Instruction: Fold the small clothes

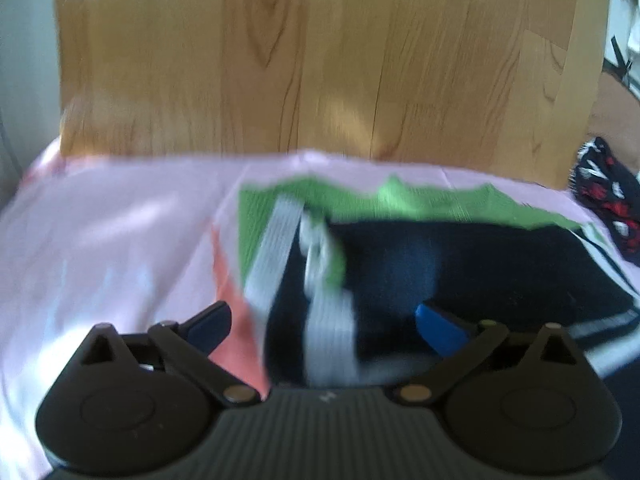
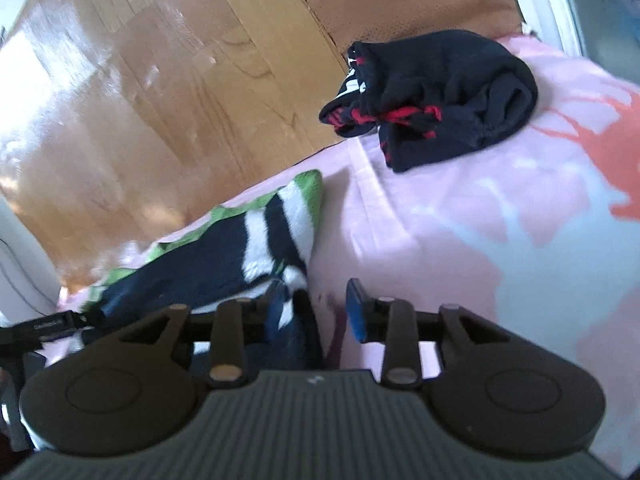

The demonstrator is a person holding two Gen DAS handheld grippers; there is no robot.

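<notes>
Working on a dark blue garment [image 1: 440,264] with green trim and a black-and-white striped end, spread out at the near edge of a pink sheet [image 1: 120,220], with two grey straps [image 1: 276,252] lying loose across its left part. Judged as early in the fold: no clean fold line to be seen, cloth somewhat rumpled and blurred. Hovering low over the dark middle with the left claw [image 1: 324,314], spread wide and gripping nothing. Reaching in at the striped end with the right claw [image 2: 316,304], parted about halfway, with the striped edge just inside against one finger but not pinched. Probably next: closing on that edge and carrying it over. Farther along the sheet, well apart, a black and red garment [image 2: 432,92] lying in a loose bundle, not neatly folded as far as can be told, so likely left to do. Beyond the sheet's edge, only wooden floor [image 1: 280,60].
</notes>
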